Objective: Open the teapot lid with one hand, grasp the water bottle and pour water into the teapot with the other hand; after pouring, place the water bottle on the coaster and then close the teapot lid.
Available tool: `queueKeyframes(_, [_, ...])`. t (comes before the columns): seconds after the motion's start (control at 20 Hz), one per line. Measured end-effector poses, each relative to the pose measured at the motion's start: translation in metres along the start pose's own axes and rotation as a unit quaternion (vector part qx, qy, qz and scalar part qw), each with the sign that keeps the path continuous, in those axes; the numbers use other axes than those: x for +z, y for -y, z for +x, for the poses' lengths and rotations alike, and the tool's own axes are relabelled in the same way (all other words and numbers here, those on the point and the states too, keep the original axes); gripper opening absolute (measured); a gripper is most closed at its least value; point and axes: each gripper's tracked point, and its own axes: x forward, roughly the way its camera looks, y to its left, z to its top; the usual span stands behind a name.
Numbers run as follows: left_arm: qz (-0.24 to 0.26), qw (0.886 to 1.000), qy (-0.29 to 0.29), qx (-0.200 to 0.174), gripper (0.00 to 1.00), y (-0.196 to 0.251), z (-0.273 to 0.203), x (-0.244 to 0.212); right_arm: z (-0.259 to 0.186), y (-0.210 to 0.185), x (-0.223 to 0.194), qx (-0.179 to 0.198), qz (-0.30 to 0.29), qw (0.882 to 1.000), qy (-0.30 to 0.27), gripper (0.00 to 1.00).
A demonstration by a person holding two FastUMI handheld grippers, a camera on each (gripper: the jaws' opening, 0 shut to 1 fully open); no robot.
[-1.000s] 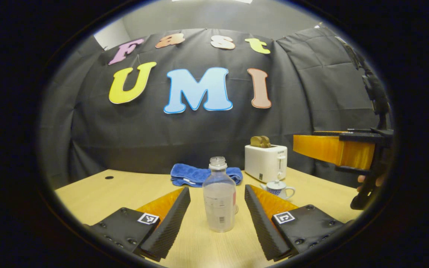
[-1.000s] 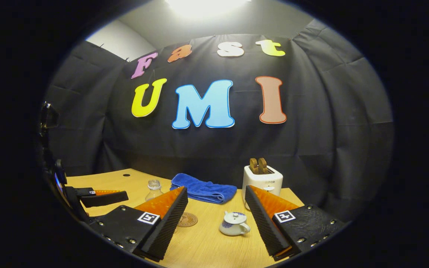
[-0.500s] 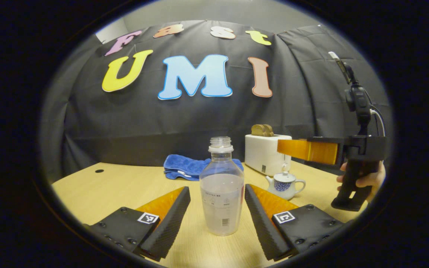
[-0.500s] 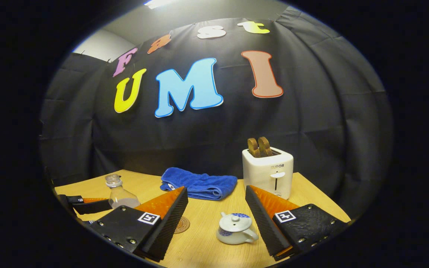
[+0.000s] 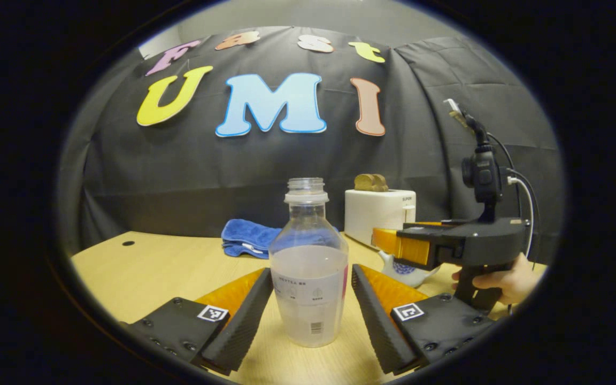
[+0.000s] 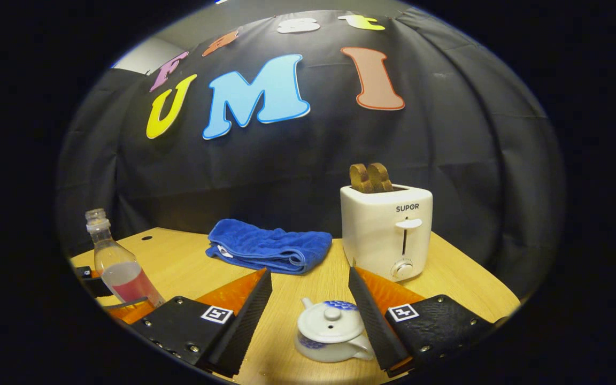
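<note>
Two grippers are working over a pale wooden table (image 5: 169, 267) in front of the black cloth wall. Seen in the left gripper view, the left gripper (image 5: 312, 299) is holding its fingers spread apart on either side of the water bottle (image 5: 309, 267), which is standing upright and uncapped on the table, partly filled; narrow gaps are showing between the bottle and each finger, so nothing is being squeezed. Farther right in that view, the right gripper (image 5: 393, 243) is reaching leftward, with a hand (image 5: 500, 280) gripping its handle, and it is partly covering the teapot (image 5: 407, 270) behind it. Turning to the right gripper view, the right gripper (image 6: 308, 305) is likewise keeping its fingers wide apart, one on each side of the teapot (image 6: 329, 334), which is sitting on the table with its lid (image 6: 330, 322) in place; the right finger is overlapping the pot's handle side, and I cannot tell whether it is touching. At the left edge of that view the water bottle (image 6: 118, 262) is standing with part of the left gripper (image 6: 94, 283) beside it. A blue towel (image 6: 268, 248) is lying folded farther back, and a white toaster (image 6: 385, 230) with two brown slices (image 6: 368, 177) sticking up is standing just right of it.
</note>
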Motion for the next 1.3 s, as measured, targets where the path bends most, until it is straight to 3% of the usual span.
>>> queueKeyframes(0.05, [0.000,1.000,-0.002,-0.001,0.99,0.000,0.001,-0.002,0.004,0.002,-0.004,-0.005,-0.003,1.000,-0.004,0.89])
queueKeyframes(0.1, [0.004,1.000,-0.003,0.000,0.99,0.000,0.001,-0.002,0.007,0.002,-0.006,-0.005,-0.004,1.000,-0.008,0.80])
queueKeyframes(0.3, [0.009,1.000,0.001,0.002,0.99,-0.001,0.000,0.000,0.011,0.006,-0.012,-0.013,-0.015,1.000,-0.012,0.79])
queueKeyframes(0.4, [0.013,1.000,-0.001,0.004,0.97,-0.001,0.002,-0.001,0.013,0.006,-0.013,-0.012,-0.017,1.000,-0.016,0.63])
queueKeyframes(0.5, [0.020,1.000,-0.003,0.006,0.93,-0.001,0.002,-0.001,0.013,0.006,-0.014,-0.016,-0.021,0.999,-0.020,0.63])
queueKeyframes(0.55, [0.021,1.000,-0.003,0.006,0.91,-0.001,0.003,-0.003,0.017,0.013,-0.013,-0.035,-0.028,0.999,-0.017,0.63])
queueKeyframes(0.65, [0.021,1.000,-0.004,0.007,0.89,-0.001,0.001,-0.001,0.013,0.013,-0.010,-0.031,-0.013,0.999,-0.020,0.28])
queueKeyframes(0.9, [0.009,1.000,-0.007,0.011,0.88,-0.003,-0.002,-0.002,0.016,0.022,-0.010,-0.035,-0.015,0.999,-0.018,0.28])
queueKeyframes(0.95, [0.011,1.000,-0.008,0.013,0.88,-0.003,-0.003,-0.002,0.019,0.019,-0.013,-0.030,-0.007,0.999,-0.018,0.13])
queueKeyframes(1.15, [0.009,1.000,-0.007,0.016,0.87,-0.003,-0.005,-0.003,0.012,0.013,-0.010,-0.005,0.011,1.000,-0.017,0.13])
queueKeyframes(1.2, [0.007,1.000,-0.005,0.016,0.87,-0.003,-0.005,-0.001,0.009,0.013,-0.011,-0.002,0.008,1.000,-0.014,0.06])
queueKeyframes(1.3, [0.003,1.000,-0.004,0.015,0.86,-0.003,-0.006,-0.002,0.010,0.011,-0.011,0.000,0.004,1.000,-0.010,0.06])
